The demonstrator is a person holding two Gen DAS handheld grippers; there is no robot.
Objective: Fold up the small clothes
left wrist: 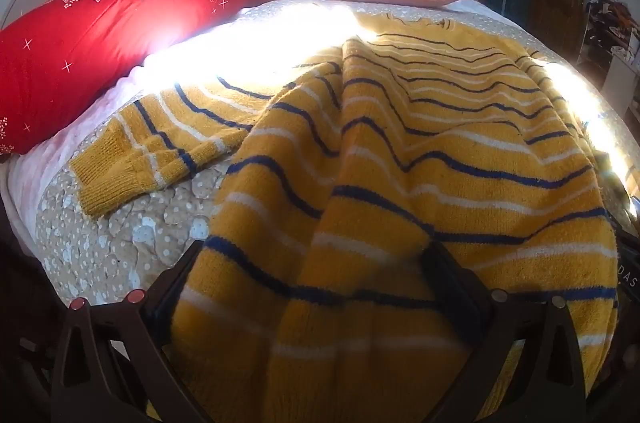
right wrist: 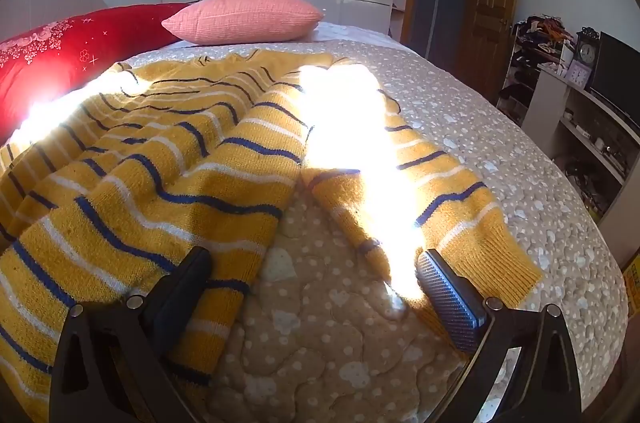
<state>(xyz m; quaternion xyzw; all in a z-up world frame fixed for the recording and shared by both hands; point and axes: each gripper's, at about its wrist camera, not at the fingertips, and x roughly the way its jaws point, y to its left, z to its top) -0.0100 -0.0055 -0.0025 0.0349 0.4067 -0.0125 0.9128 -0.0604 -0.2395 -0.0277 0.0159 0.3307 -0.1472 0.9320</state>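
Yellow striped sweater [left wrist: 400,151] spans both low, level grippers: left gripper [left wrist: 312,255] and right gripper [right wrist: 314,265] gape wide.

Home bedroom — bed [right wrist: 500,159], pillows [right wrist: 244,17]

We note a bed [right wrist: 500,159] with a beige dotted quilt. On it: yellow striped sweater [right wrist: 168,159] spread flat, sleeves out to both sides; red pillow [left wrist: 120,35] and pink pillow [right wrist: 244,17] at the head.
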